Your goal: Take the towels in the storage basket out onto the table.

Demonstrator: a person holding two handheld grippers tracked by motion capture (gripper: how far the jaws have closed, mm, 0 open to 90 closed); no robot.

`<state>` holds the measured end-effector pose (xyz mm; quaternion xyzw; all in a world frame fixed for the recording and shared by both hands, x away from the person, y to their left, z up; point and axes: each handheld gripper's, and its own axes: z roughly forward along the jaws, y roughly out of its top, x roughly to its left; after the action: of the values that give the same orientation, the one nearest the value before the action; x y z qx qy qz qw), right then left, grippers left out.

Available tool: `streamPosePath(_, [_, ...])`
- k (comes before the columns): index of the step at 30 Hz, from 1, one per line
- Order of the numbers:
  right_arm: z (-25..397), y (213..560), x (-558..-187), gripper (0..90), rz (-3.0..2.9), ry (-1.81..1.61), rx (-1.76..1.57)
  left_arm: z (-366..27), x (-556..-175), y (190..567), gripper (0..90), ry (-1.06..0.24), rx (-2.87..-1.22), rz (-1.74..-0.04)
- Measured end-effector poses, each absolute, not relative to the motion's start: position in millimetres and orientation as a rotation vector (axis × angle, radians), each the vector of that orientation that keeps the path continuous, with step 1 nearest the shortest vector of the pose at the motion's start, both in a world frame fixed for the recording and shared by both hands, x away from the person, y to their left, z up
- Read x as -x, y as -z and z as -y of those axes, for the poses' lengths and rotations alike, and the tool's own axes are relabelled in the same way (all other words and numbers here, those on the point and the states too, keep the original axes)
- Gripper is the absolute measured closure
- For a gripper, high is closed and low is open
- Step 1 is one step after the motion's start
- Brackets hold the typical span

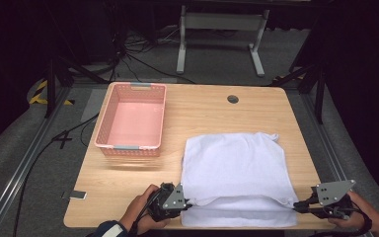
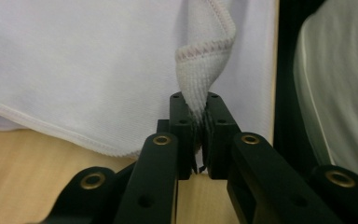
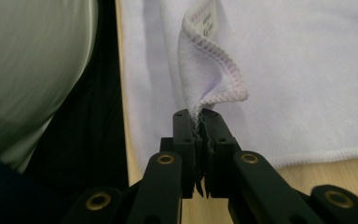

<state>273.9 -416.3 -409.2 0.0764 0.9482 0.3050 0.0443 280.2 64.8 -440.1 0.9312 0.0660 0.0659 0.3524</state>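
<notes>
At the near edge of the wooden table [image 1: 256, 106], a white towel [image 1: 237, 168] lies spread flat, with its nearest hem already doubled over the layer beneath it, so a fold looks begun but far from finished. The left gripper [image 1: 186, 202] and the right gripper [image 1: 296, 206] each have a near corner of the cloth: in the left gripper view the jaws are closed tight on a bunched, stitched corner [image 2: 204, 70] that rises between them, and in the right gripper view the jaws are likewise pressed together on a corner [image 3: 209, 79] whose overlocked edge curls to one side, a small label [image 3: 209, 21] showing just behind it. Judging by this, the corners are secured and what remains is to carry them toward the far edge, flatten the cloth, probably fold it again, and perhaps put it in the pink basket [image 1: 132, 118], which stands empty at the left rear, well apart from the towel. The cloth looks soft and thin, faintly lilac in the close views, with neat serged hems and only slight wrinkles across its middle.
</notes>
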Motion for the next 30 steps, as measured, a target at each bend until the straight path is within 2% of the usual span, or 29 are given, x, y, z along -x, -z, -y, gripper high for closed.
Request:
streamPosePath(2, [416.1,411.6,-270.9,79.6,-2.979,-0.912,-0.17,-62.1,-278.3,446.8,76.4,-0.128,-2.467,-0.145])
streamPosePath(3, [416.1,411.6,-270.9,79.6,-2.979,-0.912,-0.17,-62.1,-278.3,446.8,71.2,-0.128,-2.467,-0.145])
streamPosePath(4, [415.2,414.2,-269.8,74.1,-3.024,-0.867,-0.145,-61.8,-277.9,448.6,62.8,-0.105,-2.478,-0.158])
streamPosePath(5, [415.6,414.4,-269.4,73.3,-3.038,-0.86,-0.139,-63.3,-278.4,448.5,57.5,-0.066,-2.454,-0.21])
streamPosePath(6, [415.6,414.4,-269.4,73.3,-3.038,-0.86,-0.139,-63.3,-278.4,448.5,57.0,-0.066,-2.454,-0.21])
streamPosePath(9, [418.7,409.4,-272.3,64.2,-2.952,-0.983,-0.228,-72.6,-286.6,438.5,46.6,-0.056,-2.307,-0.338])
streamPosePath(10, [418.7,409.4,-272.3,64.2,-2.952,-0.983,-0.228,-72.6,-286.6,438.5,42.7,-0.056,-2.307,-0.338])
streamPosePath(11, [417.0,406.8,-277.2,56.2,-2.869,-1.026,-0.321,-73.4,-289.3,435.8,39.1,-0.069,-2.269,-0.368])
streamPosePath(12, [417.0,406.8,-277.2,56.2,-2.869,-1.026,-0.321,-72.5,-290.5,435.2,39.1,-0.073,-2.257,-0.376])
streamPosePath(13, [413.1,407.5,-280.1,50.3,-2.857,-1.063,-0.362,-70.1,-291.8,435.0,37.6,-0.075,-2.259,-0.38])
streamPosePath(17, [404.0,412.4,-285.0,47.3,-2.871,-1.04,-0.39,-54.0,-295.4,442.7,38.8,-0.042,-2.309,-0.349])
streamPosePath(18, [399.5,415.5,-285.8,49.6,-2.89,-1.029,-0.392,-49.6,-294.9,444.9,43.3,-0.03,-2.339,-0.31])
streamPosePath(19, [395.3,419.6,-286.4,54.7,-2.914,-1.0,-0.365,-46.5,-294.1,446.7,52.3,-0.035,-2.369,-0.292])
streamPosePath(20, [392.0,422.7,-285.6,59.3,-2.948,-0.961,-0.346,-45.2,-293.9,448.3,56.4,-0.02,-2.39,-0.266])
streamPosePath(22, [388.1,426.5,-281.6,74.8,-3.004,-0.919,-0.238,-45.6,-292.4,450.6,70.5,0.007,-2.413,-0.218])
streamPosePath(25, [387.7,424.3,-270.8,80.8,-3.072,-0.912,-0.099,-52.1,-287.6,450.4,80.1,0.027,-2.44,-0.183])
streamPosePath(28, [388.9,424.9,-264.9,80.2,-3.102,-0.884,-0.063,-59.8,-281.4,451.2,74.3,0.082,-2.451,-0.176])
streamPosePath(29, [389.7,425.2,-264.0,76.3,-3.113,-0.889,-0.056,-62.4,-280.7,450.4,70.6,0.075,-2.454,-0.179])
streamPosePath(30, [390.2,425.3,-262.9,67.9,-3.101,-0.89,-0.053,-65.2,-280.8,449.2,64.4,0.076,-2.428,-0.222])
